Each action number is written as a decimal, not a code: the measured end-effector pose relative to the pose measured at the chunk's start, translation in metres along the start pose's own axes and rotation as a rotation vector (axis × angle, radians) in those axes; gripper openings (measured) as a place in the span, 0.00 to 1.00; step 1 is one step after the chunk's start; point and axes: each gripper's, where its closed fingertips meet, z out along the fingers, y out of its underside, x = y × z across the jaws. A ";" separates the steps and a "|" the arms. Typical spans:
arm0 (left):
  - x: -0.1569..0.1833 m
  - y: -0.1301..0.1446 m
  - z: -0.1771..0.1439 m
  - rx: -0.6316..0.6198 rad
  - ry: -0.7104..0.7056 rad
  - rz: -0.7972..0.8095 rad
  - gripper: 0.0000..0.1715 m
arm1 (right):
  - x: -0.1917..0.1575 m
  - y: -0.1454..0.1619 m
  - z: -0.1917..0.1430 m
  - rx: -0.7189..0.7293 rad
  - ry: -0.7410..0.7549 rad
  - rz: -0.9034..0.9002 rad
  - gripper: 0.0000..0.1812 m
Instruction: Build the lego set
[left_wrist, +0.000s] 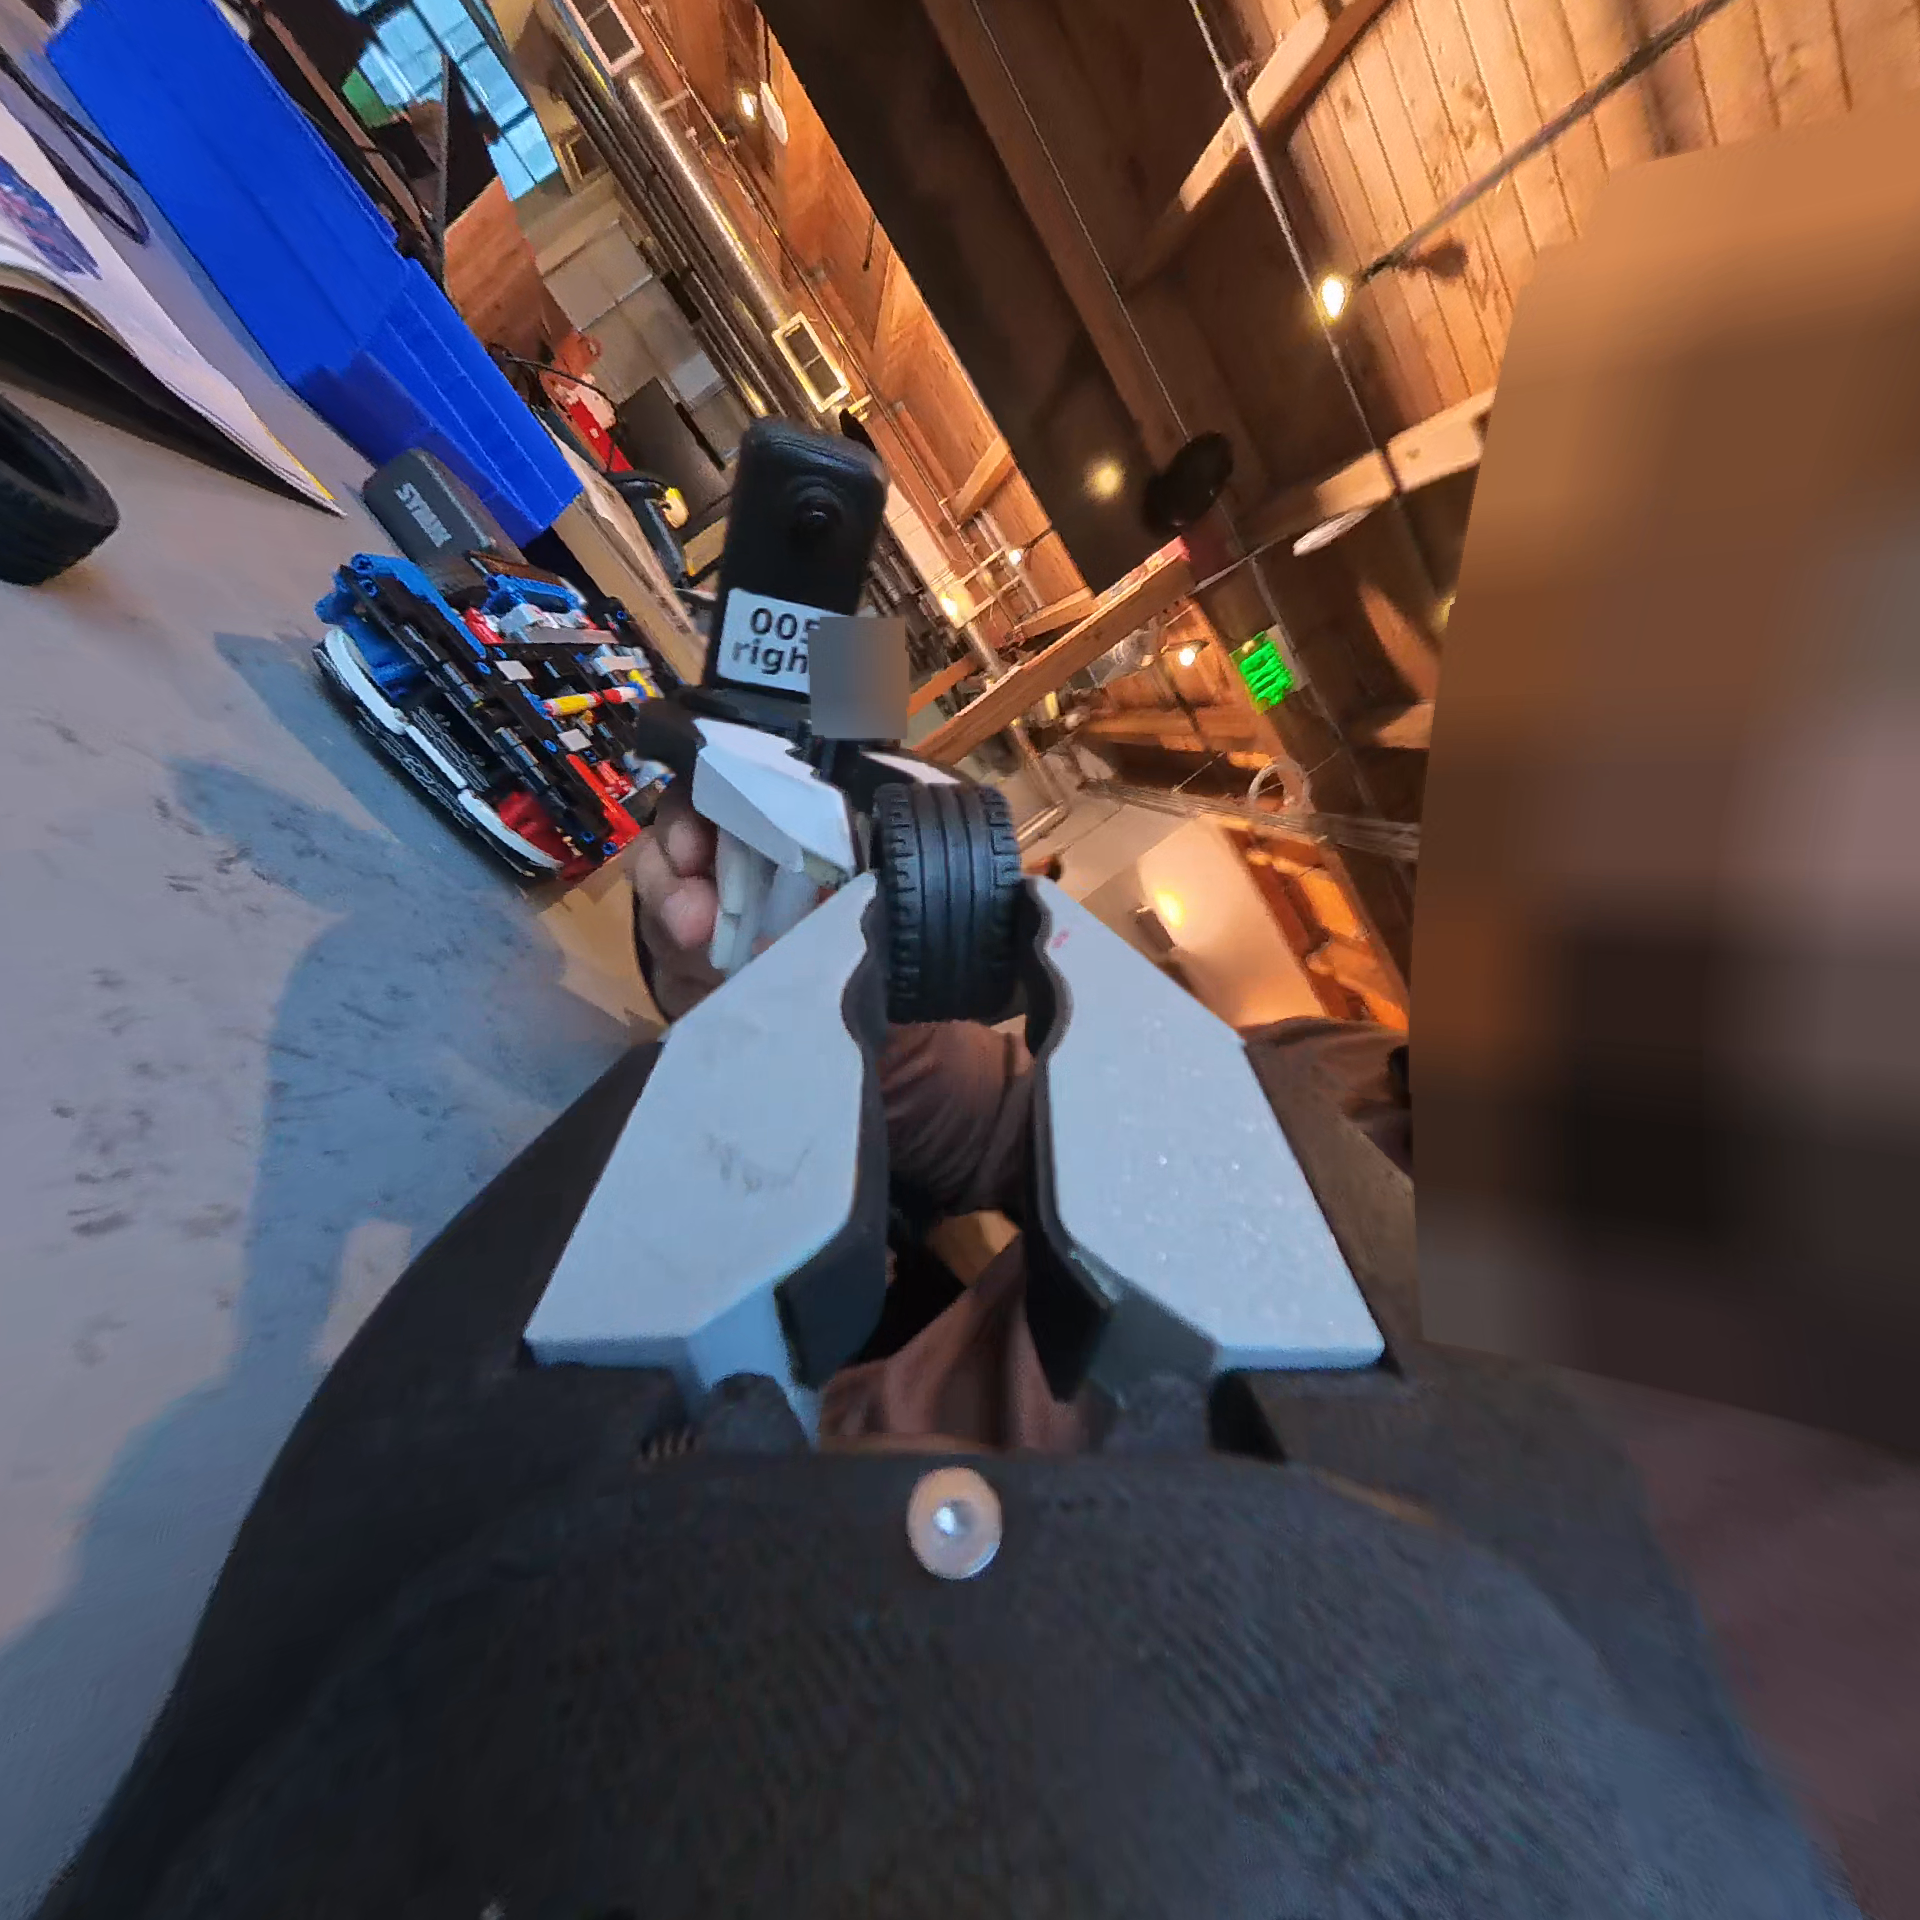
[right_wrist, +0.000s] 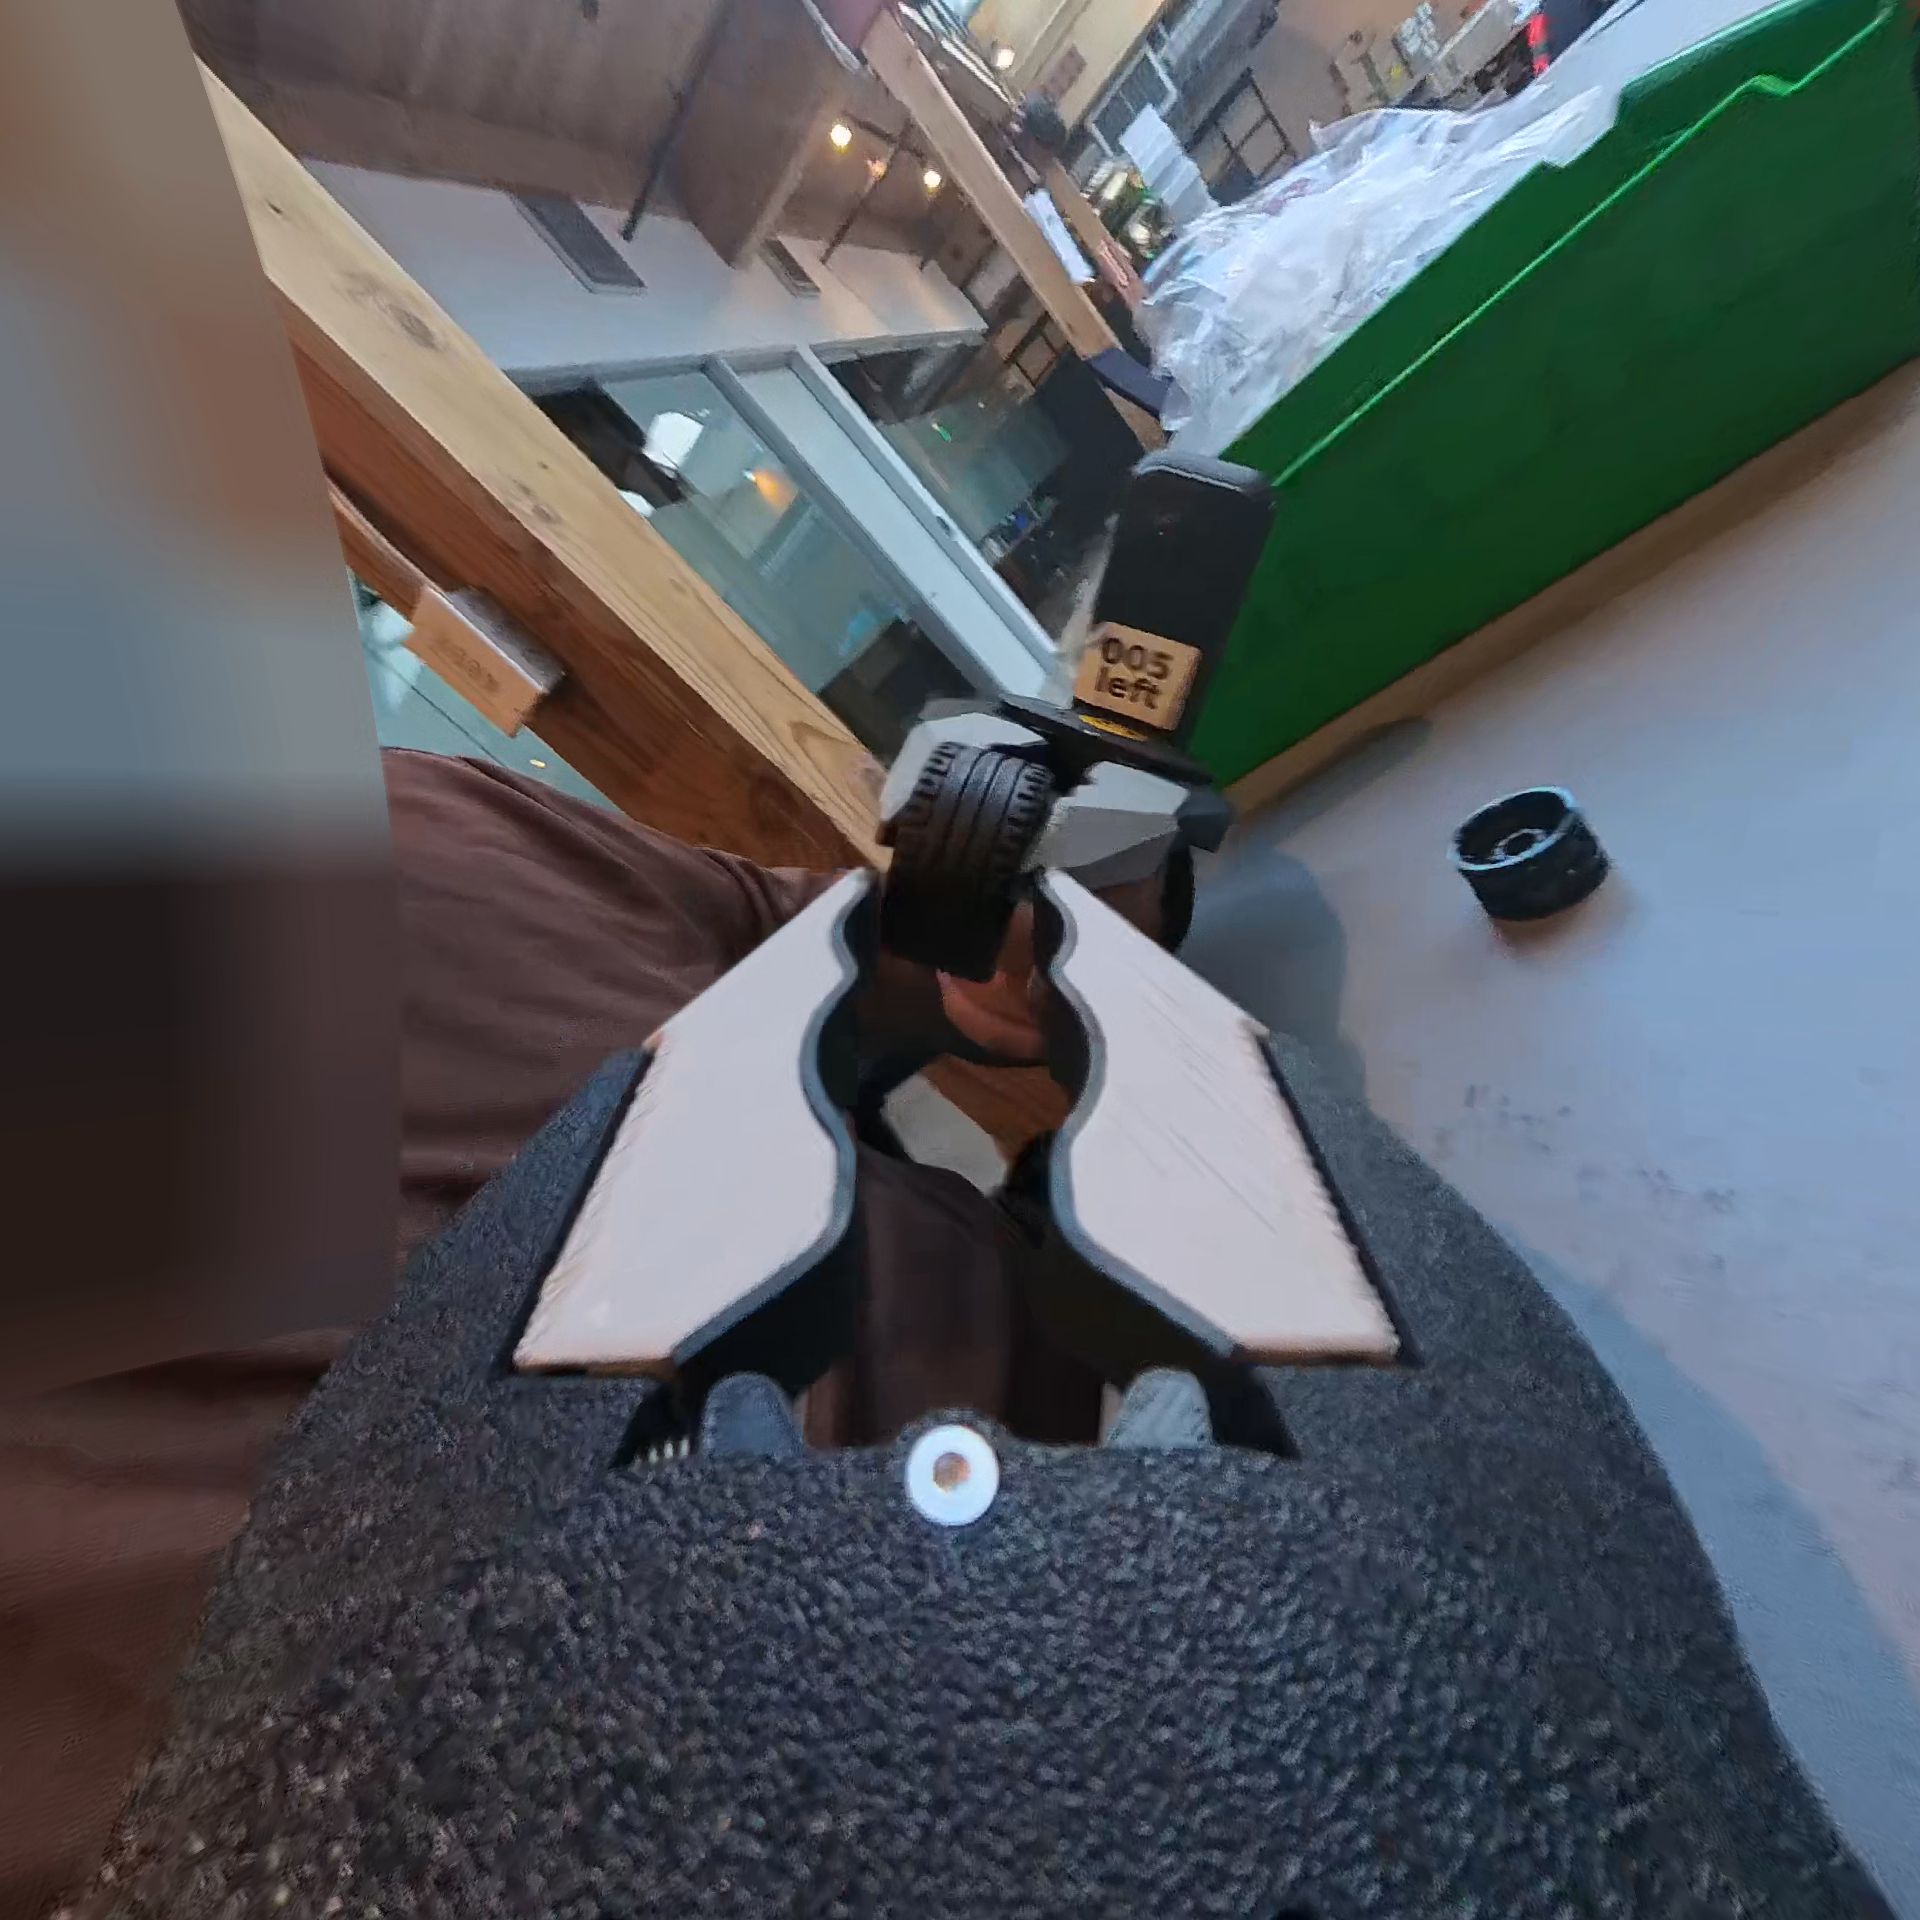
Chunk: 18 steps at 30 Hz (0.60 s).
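A black rubber tyre (left_wrist: 951, 914) is held in the air between my two grippers, which face each other. My left gripper (left_wrist: 954, 888), with grey fingers, is shut on its tread. My right gripper (right_wrist: 951, 883), with tan fingers, closes on the same tyre (right_wrist: 961, 821) from the opposite side. The right gripper shows beyond the tyre in the left wrist view (left_wrist: 821, 816), and the left gripper in the right wrist view (right_wrist: 1023, 805). The partly built blue, black, red and white lego car (left_wrist: 478, 707) lies on the grey table (left_wrist: 208, 935).
A second tyre (left_wrist: 47, 509) lies at the table's left edge beside an open booklet (left_wrist: 114, 301), a blue bin (left_wrist: 312, 260) and a black box (left_wrist: 426, 520). A black wheel (right_wrist: 1527, 852) lies on the table before a green bin (right_wrist: 1558, 436) of plastic bags. A brown sleeve (right_wrist: 582, 935) is close.
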 end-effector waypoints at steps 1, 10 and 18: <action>-0.001 0.001 -0.001 -0.019 -0.029 0.056 0.12 | 0.001 0.001 0.000 -0.016 0.029 -0.050 0.11; -0.037 -0.004 -0.050 -0.406 -0.600 0.727 0.26 | 0.037 0.014 -0.026 -0.507 0.727 -1.279 0.11; -0.072 0.039 -0.040 -0.607 -0.608 0.710 0.31 | 0.069 0.081 -0.034 -0.902 0.682 -1.293 0.25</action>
